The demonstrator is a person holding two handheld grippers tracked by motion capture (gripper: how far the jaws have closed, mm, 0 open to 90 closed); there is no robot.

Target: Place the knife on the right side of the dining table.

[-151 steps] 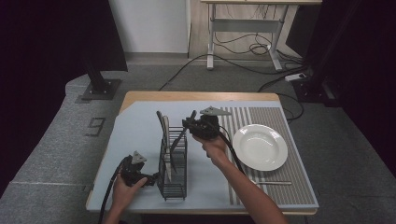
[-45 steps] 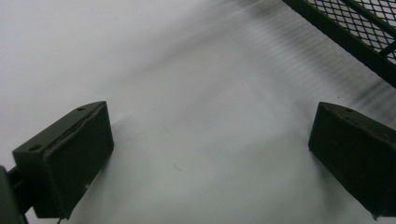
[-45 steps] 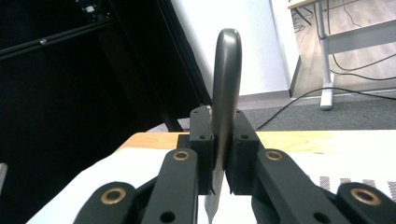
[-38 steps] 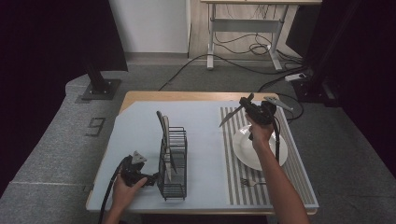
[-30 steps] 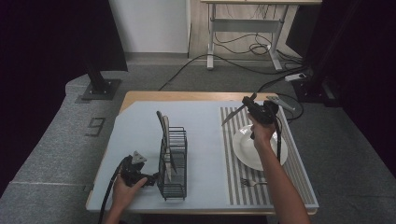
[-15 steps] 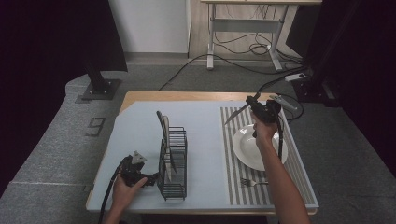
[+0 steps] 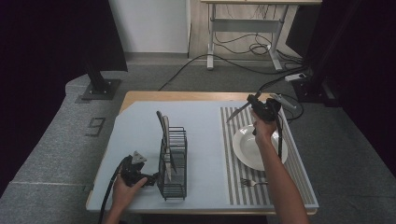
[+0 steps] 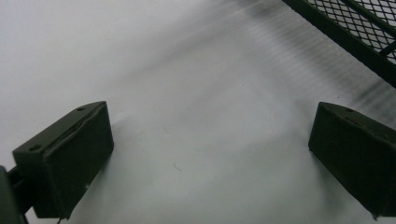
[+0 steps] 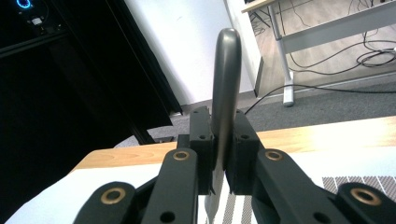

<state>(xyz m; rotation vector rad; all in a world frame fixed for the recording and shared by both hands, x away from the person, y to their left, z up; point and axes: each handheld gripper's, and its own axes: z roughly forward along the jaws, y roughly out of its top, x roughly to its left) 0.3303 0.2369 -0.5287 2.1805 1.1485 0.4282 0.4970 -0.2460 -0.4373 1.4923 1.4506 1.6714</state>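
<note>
Right tool clamps a knife by the blade, raised just beyond the plate; placing it remains. Fork already lies nearer the person. Left tool gapes wide, empty, beside the rack.

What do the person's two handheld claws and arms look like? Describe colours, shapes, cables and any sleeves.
Both claws are black. The left claw carries a grey three-cornered plate and trails a black cable; its jaws are blocky and dark. The right claw has brass-coloured pivot rivets and its own black cable. The forearms are bare, with no sleeves.
</note>
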